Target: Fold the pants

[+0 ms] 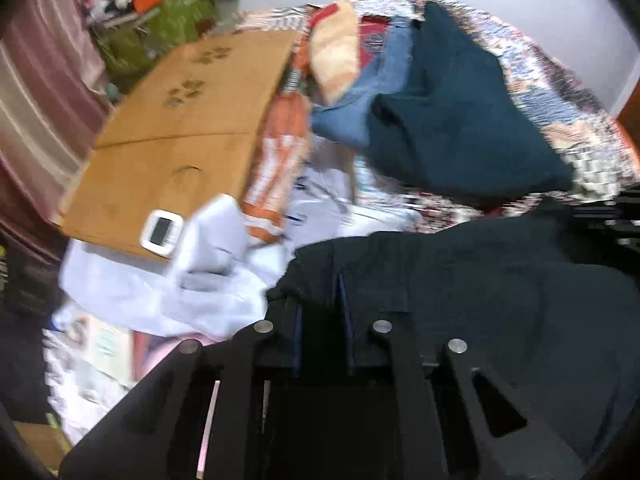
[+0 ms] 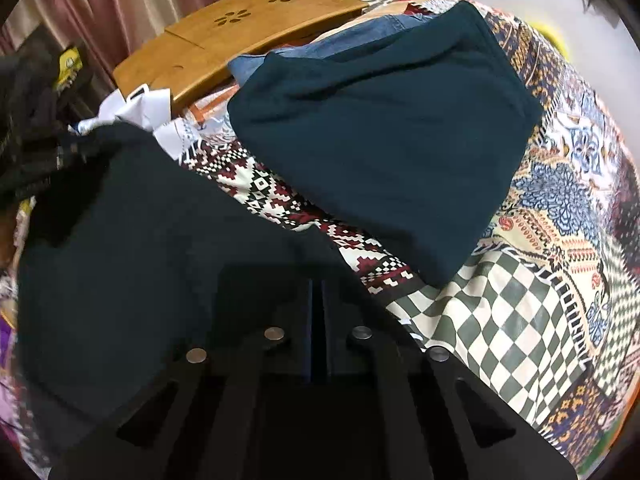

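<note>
Patchwork bedspread [image 2: 560, 208] across the right and centre of the right wrist view, checks, zigzags and florals; same cover [image 1: 552, 92] along the upper right of the left wrist view. Black pants [image 2: 132, 264] spread over the lower left of the right wrist view, lying on the bedspread; in the left wrist view, black pants [image 1: 500, 280] filling the lower right. Folded dark teal garment [image 2: 384, 140] at upper centre of the right wrist view, apart from the pants, resting on the cover with a blue denim piece [image 2: 256, 66] tucked under its upper left edge; teal garment [image 1: 460, 120] and denim [image 1: 360, 92] at upper centre right of the left wrist view. Wooden board [image 1: 180, 136] with flower cut-outs at centre left of the left wrist view; same board [image 2: 224, 40] at upper left of the right wrist view. White cloth [image 1: 192, 280] at lower left of the left wrist view. Small white device [image 1: 161, 233] on the board's lower edge.

Left gripper [image 1: 320, 280] at lower centre, jaws nearly together, pinching the pants' edge. Right gripper [image 2: 318, 292] at lower centre, jaws fully closed at the pants' right edge; whether cloth caught between them, cannot tell.
</note>
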`<state>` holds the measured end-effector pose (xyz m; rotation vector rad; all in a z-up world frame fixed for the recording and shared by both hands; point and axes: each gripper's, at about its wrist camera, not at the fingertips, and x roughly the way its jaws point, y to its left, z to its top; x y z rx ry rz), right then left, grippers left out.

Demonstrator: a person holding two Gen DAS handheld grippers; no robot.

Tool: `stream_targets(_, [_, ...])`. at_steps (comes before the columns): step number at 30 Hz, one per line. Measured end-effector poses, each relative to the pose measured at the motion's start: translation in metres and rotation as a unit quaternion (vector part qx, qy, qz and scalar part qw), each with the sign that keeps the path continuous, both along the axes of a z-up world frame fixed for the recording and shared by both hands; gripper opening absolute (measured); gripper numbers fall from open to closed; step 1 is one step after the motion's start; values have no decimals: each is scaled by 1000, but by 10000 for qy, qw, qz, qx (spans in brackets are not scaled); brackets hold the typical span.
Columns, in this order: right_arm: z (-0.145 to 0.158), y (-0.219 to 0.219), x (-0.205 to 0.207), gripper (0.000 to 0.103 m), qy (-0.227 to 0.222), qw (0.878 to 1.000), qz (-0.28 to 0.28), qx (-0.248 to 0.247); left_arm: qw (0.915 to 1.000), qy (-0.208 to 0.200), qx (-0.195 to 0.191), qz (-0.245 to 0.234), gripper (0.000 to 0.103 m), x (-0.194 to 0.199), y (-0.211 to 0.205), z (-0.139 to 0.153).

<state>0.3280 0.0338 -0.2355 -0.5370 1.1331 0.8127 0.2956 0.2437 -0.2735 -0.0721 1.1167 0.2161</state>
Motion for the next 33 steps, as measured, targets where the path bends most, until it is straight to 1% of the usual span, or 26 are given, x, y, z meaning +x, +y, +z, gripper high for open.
stream_targets(2, [2, -3, 3, 0, -12, 9999, -147, 20, 9999, 103, -85, 67, 18, 4, 6, -7])
stream_targets(3, [3, -3, 4, 0, -33, 9998, -185, 20, 9999, 104, -67, 73, 18, 5, 5, -6])
stream_targets(5, [10, -7, 2, 0, -114, 9995, -276, 30, 9999, 132, -64, 82, 21, 4, 4, -2])
stream_targets(6, [18, -13, 0, 0, -136, 9994, -313, 75, 9998, 126, -122, 88, 24, 2, 4, 2])
stream_targets(8, [32, -25, -6, 5, -170, 9990, -354, 202, 9996, 113, -224, 110, 35, -5, 3, 10])
stream_targets(10, [51, -43, -16, 8, -303, 9981, -430, 335, 9991, -2, -391, 133, 60, -20, 3, 22])
stream_targets(12, [68, -63, -24, 15, -403, 9964, -559, 495, 9982, -148, -533, 214, 70, -35, 2, 32])
stream_targets(14, [81, -86, -34, 25, -467, 9938, -738, 693, 9973, -199, -641, 289, 72, -49, 1, 40])
stream_targets(16, [91, -108, -46, 29, -557, 9906, -935, 827, 9961, -178, -770, 386, 74, -66, 0, 45])
stream_targets(18, [98, -131, -60, 30, -669, 9876, -1107, 892, 9945, -139, -896, 518, 76, -81, 0, 47])
stream_targets(20, [100, -146, -74, 35, -775, 9851, -1235, 914, 9928, -133, -1006, 638, 79, -95, -1, 48])
stream_targets(21, [100, -157, -82, 37, -843, 9834, -1313, 928, 9914, -129, -1058, 763, 83, -104, -1, 48])
stream_targets(22, [98, -166, -90, 41, -914, 9816, -1395, 932, 9902, -123, -1093, 866, 88, -111, 0, 46])
stream_targets(23, [96, -173, -97, 44, -964, 9805, -1442, 922, 9883, -110, -1160, 981, 88, -117, 0, 44])
stream_targets(24, [93, -182, -105, 44, -1011, 9797, -1481, 900, 9866, -79, -1239, 1061, 88, -122, 0, 41])
stream_targets(26, [87, -197, -115, 44, -1052, 9776, -1597, 879, 9813, 70, -1506, 1195, 88, -129, -1, 33])
stream_targets(28, [79, -213, -124, 44, -972, 9747, -1778, 939, 9742, 224, -1825, 1305, 88, -134, -4, 22])
stream_targets(31, [68, -234, -132, 44, -868, 9689, -2096, 993, 9652, 306, -2236, 1322, 88, -137, -12, 14])
stream_targets(33, [61, -246, -134, 44, -814, 9647, -2303, 983, 9561, 342, -2592, 1323, 87, -136, -18, 7])
